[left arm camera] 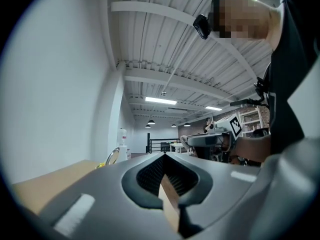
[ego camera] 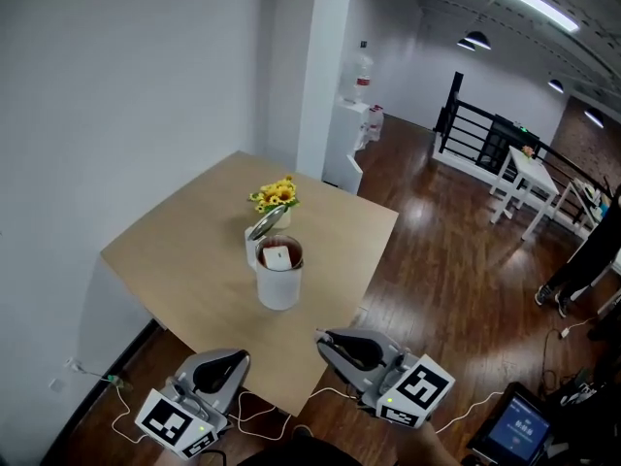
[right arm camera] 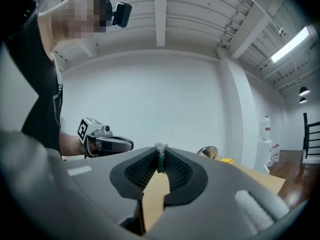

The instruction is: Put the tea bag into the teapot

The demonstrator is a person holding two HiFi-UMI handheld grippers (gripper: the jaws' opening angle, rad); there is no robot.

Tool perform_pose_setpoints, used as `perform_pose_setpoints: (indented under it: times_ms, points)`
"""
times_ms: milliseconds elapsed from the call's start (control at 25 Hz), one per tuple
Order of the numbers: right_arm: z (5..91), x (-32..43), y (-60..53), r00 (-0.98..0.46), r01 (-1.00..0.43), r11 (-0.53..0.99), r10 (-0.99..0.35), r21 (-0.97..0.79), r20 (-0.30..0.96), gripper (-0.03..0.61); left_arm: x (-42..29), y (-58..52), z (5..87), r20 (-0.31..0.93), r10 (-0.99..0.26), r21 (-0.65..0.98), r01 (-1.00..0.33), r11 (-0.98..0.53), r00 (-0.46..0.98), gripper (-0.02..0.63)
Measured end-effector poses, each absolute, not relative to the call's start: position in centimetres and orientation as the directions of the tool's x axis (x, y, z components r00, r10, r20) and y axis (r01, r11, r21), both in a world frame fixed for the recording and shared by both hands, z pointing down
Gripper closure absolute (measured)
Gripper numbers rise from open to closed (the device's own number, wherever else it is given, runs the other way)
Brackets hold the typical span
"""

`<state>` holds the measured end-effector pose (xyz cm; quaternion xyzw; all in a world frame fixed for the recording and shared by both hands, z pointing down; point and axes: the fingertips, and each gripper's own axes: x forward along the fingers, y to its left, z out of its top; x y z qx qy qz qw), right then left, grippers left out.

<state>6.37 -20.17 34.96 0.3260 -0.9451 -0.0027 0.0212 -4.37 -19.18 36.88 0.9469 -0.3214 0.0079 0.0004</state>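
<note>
A white teapot (ego camera: 278, 282) stands near the middle of the light wooden table (ego camera: 184, 241) with its metal lid (ego camera: 267, 222) tipped open. A tea bag (ego camera: 277, 256) with a pale tag lies inside its mouth. My left gripper (ego camera: 236, 357) hovers below the table's near edge, well short of the pot, with its jaws shut and nothing between them (left arm camera: 164, 155). My right gripper (ego camera: 323, 338) hangs off the near right edge, also shut. At its tips (right arm camera: 160, 151) shows a tiny green and white scrap that I cannot identify.
A small pot of yellow flowers (ego camera: 275, 195) stands just behind the teapot. A white wall runs along the table's left. Wooden floor lies to the right, with a white cabinet (ego camera: 349, 144), a railing (ego camera: 475, 129) and a white side table (ego camera: 529, 178) farther off.
</note>
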Motion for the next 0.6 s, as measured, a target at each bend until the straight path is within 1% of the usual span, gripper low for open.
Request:
perform_pose_setpoints:
  times_ms: [320,600]
  points:
    - [36.1,8.9,-24.2,-0.815,-0.579,0.815,-0.579,-0.008,0.032,0.535,-1.1,-23.5,37.6,0.035,-0.64,0.007,-0.641,-0.768,0.767,0.609]
    - [35.9,9.7,-27.3,-0.814,-0.581,0.814,-0.581,-0.015,0.014,0.535,-1.8,-26.8,38.1,0.044,-0.688,0.047,-0.69,-0.723,0.724,0.609]
